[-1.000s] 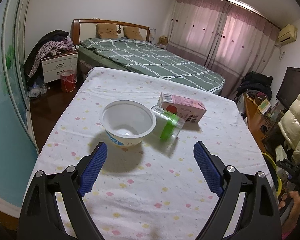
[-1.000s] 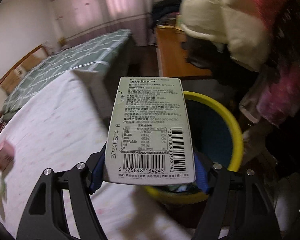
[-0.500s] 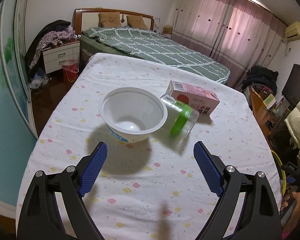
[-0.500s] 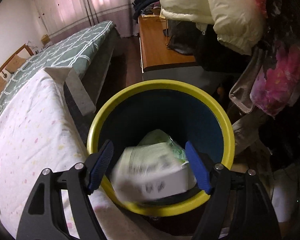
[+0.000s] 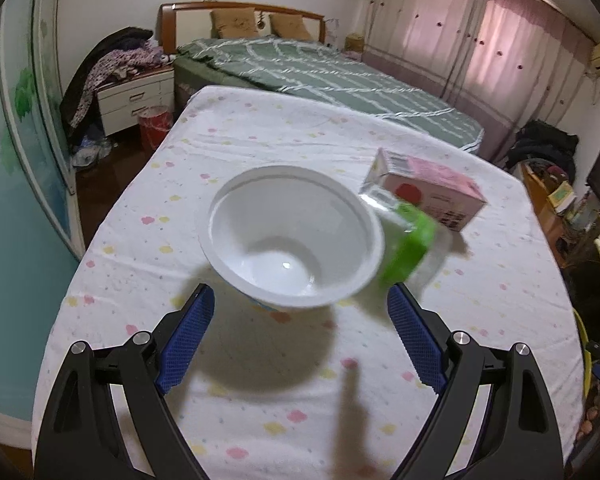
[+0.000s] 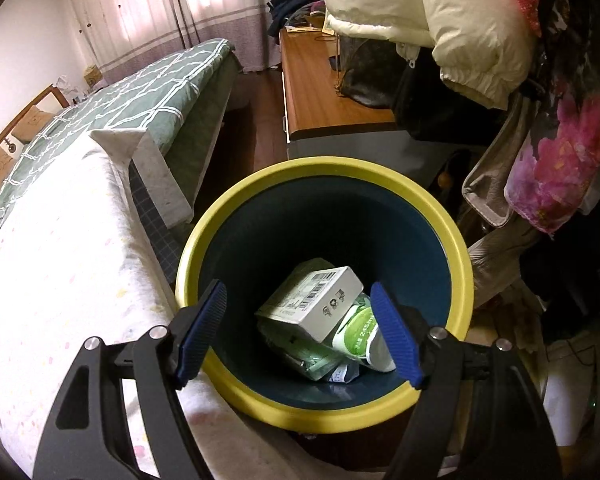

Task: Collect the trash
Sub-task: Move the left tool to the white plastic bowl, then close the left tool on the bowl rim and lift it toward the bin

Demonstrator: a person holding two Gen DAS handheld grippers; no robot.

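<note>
Your right gripper [image 6: 298, 332] hangs over the yellow-rimmed bin [image 6: 260, 184] with its fingers spread wide and nothing between them. A white carton [image 6: 312, 306] lies at the bottom of the bin, straight ahead between the fingertips and well below them, on top of other green-and-white packaging, so I judge that drop done.

Your left gripper [image 5: 300, 332] is also spread wide and empty, poised low over the spotted tablecloth [image 5: 260, 400]. The white bowl [image 5: 292, 240] stands just beyond the fingertips, centred between them (its rim looks nearly as broad as the gap). Past the right finger, touching the bowl's rim, lies a clear jar with a green lid [image 5: 404, 236], blurred; beyond that is the pink carton [image 5: 432, 188].

The step in hand, as I read it, is reaching for the bowl. A straddle of the whole bowl looks tight; you would likely do better to bring one finger inside and one outside the near wall, then close. Watch the jar: nudging the bowl could roll it.
</note>
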